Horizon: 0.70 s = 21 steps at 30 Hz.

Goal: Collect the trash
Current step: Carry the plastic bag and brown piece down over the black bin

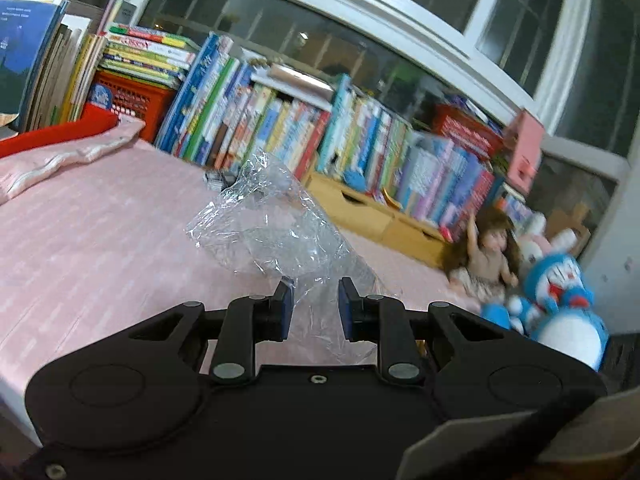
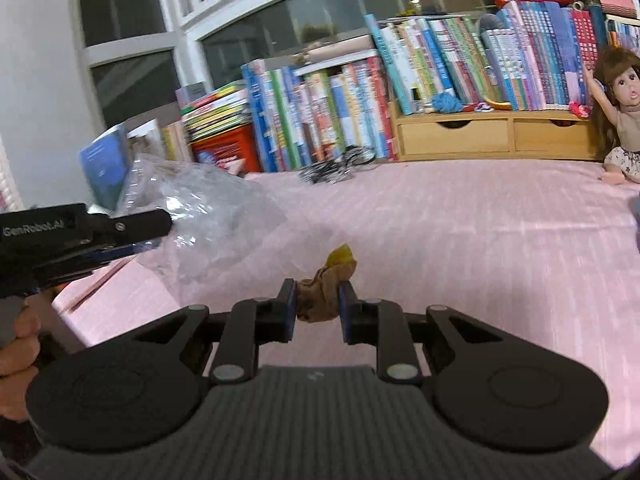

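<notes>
My left gripper [image 1: 316, 300] is shut on the lower edge of a crumpled clear plastic bag [image 1: 272, 224], which billows up and away over the pink bed [image 1: 100, 240]. In the right wrist view this gripper [image 2: 165, 236] comes in from the left, a hand behind it, with the plastic bag [image 2: 208, 212] hanging from its tips. My right gripper [image 2: 318, 300] is shut on a brown crumpled scrap [image 2: 320, 292] with a yellow bit on top. It holds the scrap above the bed sheet [image 2: 460, 240], just right of the bag.
Rows of books [image 2: 400, 80] and a wooden drawer box [image 2: 492, 138] line the far side under the window. A doll [image 2: 618, 120] and a blue plush toy [image 1: 560, 304] lie at the right. A black wire tangle [image 2: 340, 168] lies by the books, a pink pillow [image 1: 60, 156] at the left.
</notes>
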Available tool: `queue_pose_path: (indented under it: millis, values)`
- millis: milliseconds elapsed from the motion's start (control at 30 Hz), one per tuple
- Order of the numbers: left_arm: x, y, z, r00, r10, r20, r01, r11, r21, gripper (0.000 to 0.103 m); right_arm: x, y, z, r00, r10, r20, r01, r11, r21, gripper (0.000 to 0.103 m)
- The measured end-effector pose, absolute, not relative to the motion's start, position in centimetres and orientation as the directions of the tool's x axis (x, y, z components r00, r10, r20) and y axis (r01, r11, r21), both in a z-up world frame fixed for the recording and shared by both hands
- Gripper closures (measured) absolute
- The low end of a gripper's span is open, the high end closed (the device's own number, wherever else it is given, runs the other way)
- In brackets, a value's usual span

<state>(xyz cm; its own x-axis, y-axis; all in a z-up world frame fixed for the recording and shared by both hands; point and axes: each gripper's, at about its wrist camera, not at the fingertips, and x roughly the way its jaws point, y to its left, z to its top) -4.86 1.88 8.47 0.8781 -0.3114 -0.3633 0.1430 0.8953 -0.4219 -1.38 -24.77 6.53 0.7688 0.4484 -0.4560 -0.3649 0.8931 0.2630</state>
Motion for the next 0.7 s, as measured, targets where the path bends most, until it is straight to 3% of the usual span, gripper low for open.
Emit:
queue_pose_path:
  millis: [233,700]
  values:
    - [-11.7,3.4,6.8,0.864,-0.308,-0.399,0.169,0.922,-0.348,0.081,-7.2,-24.5,5.4,0.738,0.477,-0.477,-0.419,0.878,0.229,0.076]
    - [-19.3,4.1,3.6,0.773,-0.313,-0.552,0.201,0.946,-0.254,0.081,-13.4,-23.8,1.5,0.675,0.484,-0.556,-0.441,0.87,0.222,0.076]
